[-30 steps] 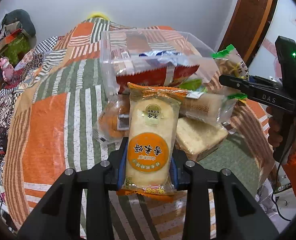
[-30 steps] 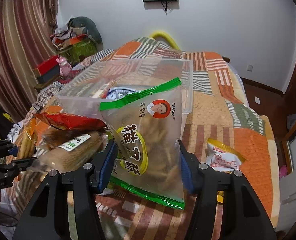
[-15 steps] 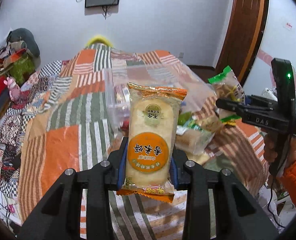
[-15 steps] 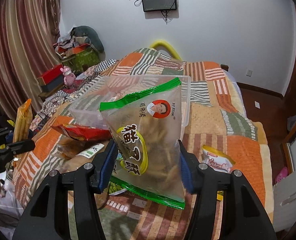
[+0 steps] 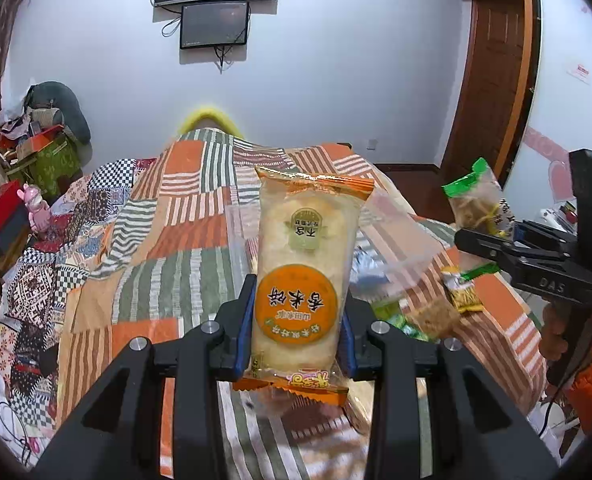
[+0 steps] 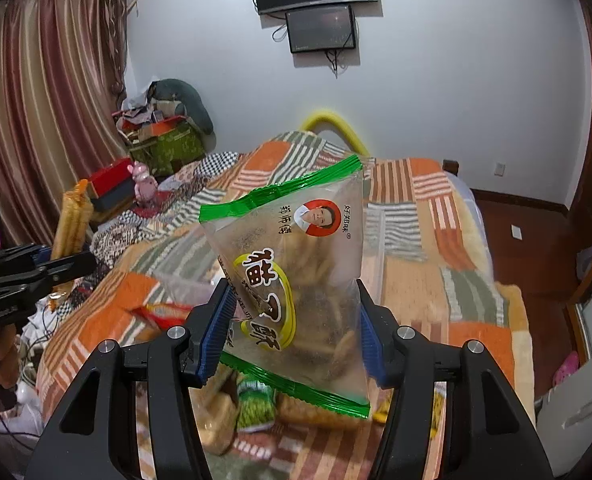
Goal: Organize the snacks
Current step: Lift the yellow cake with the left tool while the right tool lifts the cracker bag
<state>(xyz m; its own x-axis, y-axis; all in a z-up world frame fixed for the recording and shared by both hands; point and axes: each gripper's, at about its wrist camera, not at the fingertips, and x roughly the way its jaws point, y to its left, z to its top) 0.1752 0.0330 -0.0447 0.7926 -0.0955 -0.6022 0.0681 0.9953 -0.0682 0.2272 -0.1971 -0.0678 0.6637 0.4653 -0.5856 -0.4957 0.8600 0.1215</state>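
Left wrist: left hand-held gripper (image 5: 296, 322) clamps orange-labelled clear rice-cracker packet (image 5: 302, 280). Right hand-held gripper (image 6: 292, 330) clamps green-edged clear snack bag (image 6: 292, 280), both above patchwork bed (image 5: 168, 240).

Landmark: clear box (image 5: 396, 236) on the bed (image 5: 168, 264).
Left of box: bare quilt, open to a tool.
Right of box: loose snack packets (image 5: 428, 316) crowd the quilt.
Over box: open air, both raised tools apart.
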